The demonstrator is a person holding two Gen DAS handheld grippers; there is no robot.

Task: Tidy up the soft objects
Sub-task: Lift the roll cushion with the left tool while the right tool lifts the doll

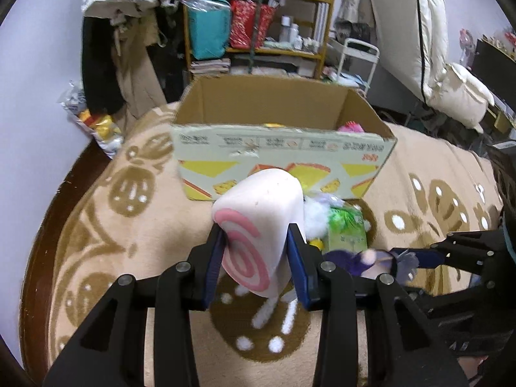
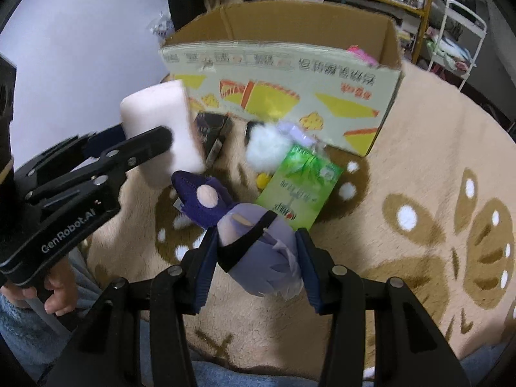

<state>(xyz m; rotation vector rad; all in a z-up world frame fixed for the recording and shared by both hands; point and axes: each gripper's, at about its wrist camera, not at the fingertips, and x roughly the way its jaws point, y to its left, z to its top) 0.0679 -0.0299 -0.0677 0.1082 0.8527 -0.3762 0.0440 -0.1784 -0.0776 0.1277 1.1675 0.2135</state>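
Left tool [image 1: 254, 251] clenched on swirl-patterned foam roll [image 1: 258, 222], right tool [image 2: 254, 258] clenched on purple plush doll [image 2: 254, 245], both short of the cardboard box [image 1: 277, 161]. Risk: soft toys squeezing out, or catching the box's near wall. "GenRobot.AI" readable on left tool; box print upside down, unreadable.

We see only the tops of a pink item [image 1: 350, 127] and a yellow item [image 1: 273, 125] above the near wall of the cardboard box [image 1: 283, 148]; the box floor is hidden. In front of the box, the white fluffy toy [image 2: 267, 146] is blurred and a small yellow object [image 2: 262, 179] is mostly covered. The box print is too smeared to read. The purple plush [image 1: 371, 261] is motion-blurred in the left wrist view.
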